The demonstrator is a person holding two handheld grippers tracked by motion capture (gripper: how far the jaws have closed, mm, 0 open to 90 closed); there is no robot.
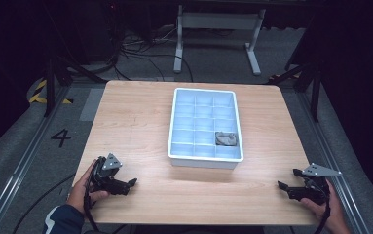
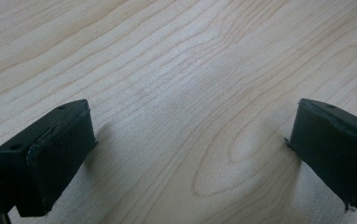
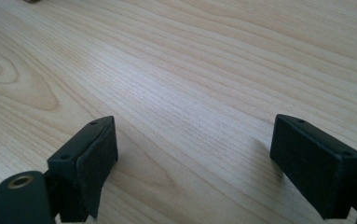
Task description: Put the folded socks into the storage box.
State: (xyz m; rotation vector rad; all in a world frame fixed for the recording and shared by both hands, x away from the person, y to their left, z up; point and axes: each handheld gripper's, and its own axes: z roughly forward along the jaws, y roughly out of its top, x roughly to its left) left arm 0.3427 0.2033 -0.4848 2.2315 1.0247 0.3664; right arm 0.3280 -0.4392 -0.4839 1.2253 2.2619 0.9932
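A white compartment tray (image 1: 175, 122) sits in the middle of the wooden table (image 1: 130, 122). One of its right-hand cells, second row from the front, holds a crumpled grey object (image 1: 225, 139). My left gripper (image 1: 129, 185) rests near the front left corner of the table, held by a hand, its jaws pointing right. In the left gripper view the left gripper (image 2: 195, 116) is open over bare wood. My right gripper (image 1: 288, 178) lies near the front right corner and points left. Seen in its own view, the right gripper (image 3: 195, 130) is open, with nothing between the jaws.
Both grippers are well short of the tray, with bare wood between them. Beyond the far edge stand a white metal frame (image 1: 218, 29) and loose cables (image 1: 140, 53) on the grey floor. A floor mark "4" (image 1: 61, 137) lies to the left.
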